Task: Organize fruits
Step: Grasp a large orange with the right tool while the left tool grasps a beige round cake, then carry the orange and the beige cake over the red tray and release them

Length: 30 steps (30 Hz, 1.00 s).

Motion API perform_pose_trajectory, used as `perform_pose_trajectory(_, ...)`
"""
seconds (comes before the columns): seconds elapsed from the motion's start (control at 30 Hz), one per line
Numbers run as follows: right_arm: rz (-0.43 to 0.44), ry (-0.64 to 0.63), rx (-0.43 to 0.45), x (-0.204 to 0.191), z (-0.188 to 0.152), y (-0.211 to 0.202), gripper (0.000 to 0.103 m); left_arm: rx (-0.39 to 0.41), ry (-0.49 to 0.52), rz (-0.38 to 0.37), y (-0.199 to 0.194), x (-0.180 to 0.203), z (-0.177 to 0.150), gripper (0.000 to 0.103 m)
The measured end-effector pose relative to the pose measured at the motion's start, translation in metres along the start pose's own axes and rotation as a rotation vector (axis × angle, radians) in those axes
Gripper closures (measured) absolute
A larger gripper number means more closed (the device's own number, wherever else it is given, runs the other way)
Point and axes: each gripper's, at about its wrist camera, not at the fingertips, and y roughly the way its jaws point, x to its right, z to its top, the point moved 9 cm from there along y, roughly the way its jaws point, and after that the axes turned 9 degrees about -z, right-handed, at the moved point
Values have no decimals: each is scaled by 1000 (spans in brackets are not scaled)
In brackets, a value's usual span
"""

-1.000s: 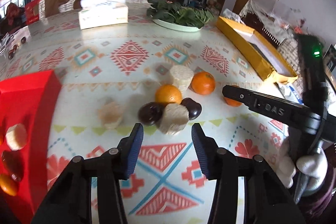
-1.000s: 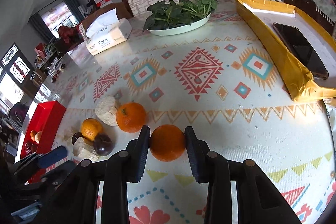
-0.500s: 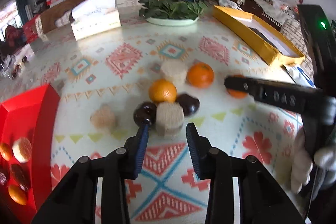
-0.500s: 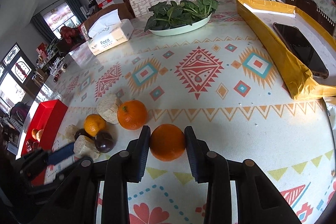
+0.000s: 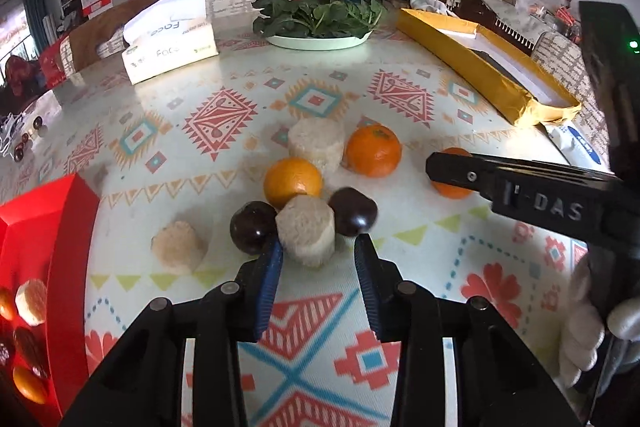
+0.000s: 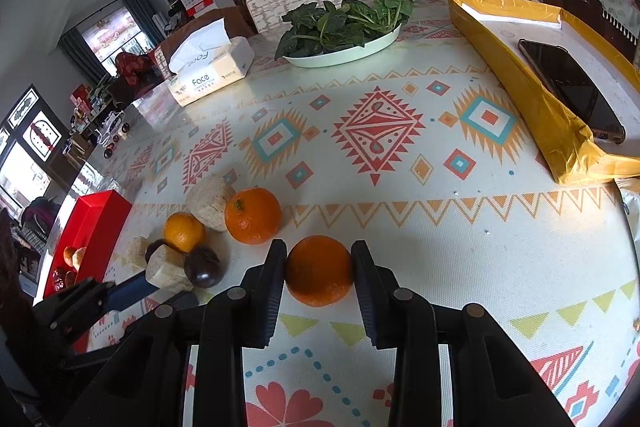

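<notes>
**Two grippers among the fruit**

At lower centre of the left view, the left gripper (image 5: pixel 318 247) had just been narrowing, its jaws flanking a pale chunk (image 5: pixel 307 235) without a clear squeeze. At lower centre of the right view, the right gripper (image 6: pixel 319 259) clamped an orange (image 6: pixel 319 270). Farther up the table (image 6: pixel 400 227) lay plums (image 5: pixel 253 232) and more oranges (image 5: pixel 373 155); a red tray (image 5: pixel 68 227) sat far left.

A big table (image 6: pixel 400 187) has a cloth with bright shapes. On it lie oranges (image 6: pixel 252 215), dark plums (image 5: pixel 253 227), pale round chunks (image 5: pixel 308 237), a red box (image 6: pixel 94 223), tissues (image 6: pixel 212 67), a plate of greens (image 6: pixel 340 31) and a yellow tray (image 6: pixel 520 75).
</notes>
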Motion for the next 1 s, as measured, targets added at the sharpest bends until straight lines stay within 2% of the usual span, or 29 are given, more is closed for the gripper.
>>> perform_pose_trajectory(0.17,1,2,0,0,0,0,66,37,-21,-1,-2,-5,9,66)
perform_pose_trajectory(0.2,0,0,0,0,0,0,66,36,-24,-10,-1,-5,10,69)
perform_pose_trajectory(0.27,-2,-4,1,0,-1,-1,67,41,-11,-18,0,-2,11,75)
perform_pose_trajectory(0.37,2,2,1,1,-1,-1,67,41,28,0,-2,7,8,75)
perform_pose_trajectory(0.5,23,17,-3,1,-2,-3,68,55,-3,-30,-12,8,1,76)
perform_pose_trajectory(0.6,68,37,-5,0,-2,-5,68,94,-55,-47,-30,1,-2,76)
perform_pose_trajectory(0.8,149,66,11,-5,0,-13,68,181,-167,-52,-80,-33,-12,76)
perform_pose_trajectory(0.9,177,72,26,-8,1,-17,68,228,-224,-29,-108,-61,-21,76)
perform_pose_trajectory(1.0,166,75,43,-11,4,-22,68,266,-273,16,-136,-91,-33,76)
